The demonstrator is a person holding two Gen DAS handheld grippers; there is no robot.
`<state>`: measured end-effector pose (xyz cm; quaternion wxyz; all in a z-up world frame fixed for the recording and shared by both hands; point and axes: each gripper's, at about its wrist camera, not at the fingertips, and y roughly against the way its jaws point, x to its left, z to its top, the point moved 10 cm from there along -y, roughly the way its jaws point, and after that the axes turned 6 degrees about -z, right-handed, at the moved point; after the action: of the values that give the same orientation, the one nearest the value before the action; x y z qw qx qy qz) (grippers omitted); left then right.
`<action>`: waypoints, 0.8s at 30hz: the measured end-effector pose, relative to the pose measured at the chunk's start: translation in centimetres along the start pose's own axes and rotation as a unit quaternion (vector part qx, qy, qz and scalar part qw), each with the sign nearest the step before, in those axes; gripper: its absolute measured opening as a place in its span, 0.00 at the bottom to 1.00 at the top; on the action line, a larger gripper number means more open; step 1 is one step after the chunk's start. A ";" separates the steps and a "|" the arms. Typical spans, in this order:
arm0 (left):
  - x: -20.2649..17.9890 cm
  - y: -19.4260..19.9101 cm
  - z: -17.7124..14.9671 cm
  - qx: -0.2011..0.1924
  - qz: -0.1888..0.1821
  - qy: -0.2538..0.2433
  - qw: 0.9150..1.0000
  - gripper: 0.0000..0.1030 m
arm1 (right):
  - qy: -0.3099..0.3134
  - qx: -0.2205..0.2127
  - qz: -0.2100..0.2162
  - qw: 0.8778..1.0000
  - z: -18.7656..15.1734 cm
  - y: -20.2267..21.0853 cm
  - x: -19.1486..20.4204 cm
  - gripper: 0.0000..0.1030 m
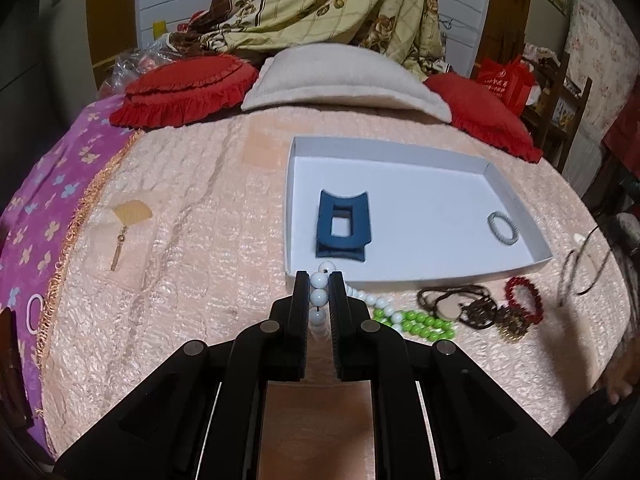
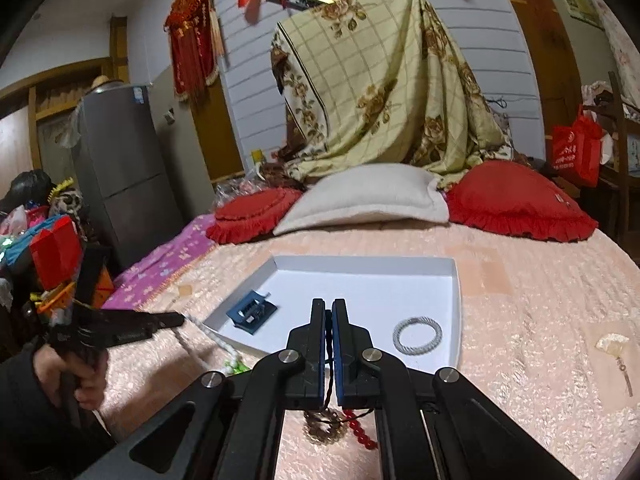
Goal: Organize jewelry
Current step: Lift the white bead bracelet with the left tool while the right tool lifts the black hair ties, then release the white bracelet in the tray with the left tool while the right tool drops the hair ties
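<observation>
Left gripper [image 1: 319, 280] clamps white beads [image 1: 319, 298] between its fingers; strand hangs limp, slippery. Right gripper [image 2: 329, 306] pinches a thin cord [image 2: 329, 376]; grip lightly.

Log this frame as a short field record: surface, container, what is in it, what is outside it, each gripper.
surface: pink bedspread
container: white tray
in tray: blue hair claw, grey bracelet
outside tray: red bead bracelet, brown cord pieces
left gripper: shut on white-and-green bead necklace
right gripper: shut on dark cord
</observation>
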<state>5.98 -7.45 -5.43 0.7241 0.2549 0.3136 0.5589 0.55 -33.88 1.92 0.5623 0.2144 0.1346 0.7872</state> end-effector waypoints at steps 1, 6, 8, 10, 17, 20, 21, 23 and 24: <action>-0.1 0.2 0.2 -0.003 -0.001 -0.001 1.000 0.08 | -0.001 0.005 -0.002 1.000 -0.2 -0.2 -0.2 0.03; -1.0 0.8 0.8 -0.009 0.001 -0.009 1.000 0.08 | -0.003 0.026 -0.011 1.000 -1.0 -1.4 -0.6 0.03; -1.1 0.8 0.8 -0.007 0.003 -0.010 1.000 0.08 | -0.002 0.025 -0.010 1.000 -1.0 -1.4 -0.6 0.03; -1.2 0.8 0.9 -0.007 0.005 -0.012 1.000 0.08 | 0.000 0.025 -0.010 1.000 -0.9 -1.5 -0.5 0.03; -1.4 1.2 1.2 -0.009 0.006 -0.015 1.000 0.08 | -0.003 0.026 -0.011 1.000 -1.1 -1.4 -0.5 0.03; -2.1 2.3 1.9 -0.018 -0.002 -0.018 1.000 0.08 | -0.004 0.022 -0.010 1.000 -0.9 -1.3 -0.5 0.03; -2.3 2.7 2.2 -0.022 -0.006 -0.019 1.000 0.08 | -0.004 0.020 -0.010 1.000 -0.8 -1.2 -0.5 0.03; -2.8 3.7 2.9 -0.032 -0.010 -0.021 0.999 0.08 | -0.005 0.017 -0.008 1.000 -0.6 -1.0 -0.4 0.03; -3.1 4.2 3.3 -0.038 -0.013 -0.022 0.999 0.08 | -0.007 0.016 -0.006 1.000 -0.5 -1.0 -0.4 0.03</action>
<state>5.19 -9.45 0.31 0.7471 0.2355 0.2793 0.5553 1.26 -33.95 0.99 0.5648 0.2274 0.1445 0.7800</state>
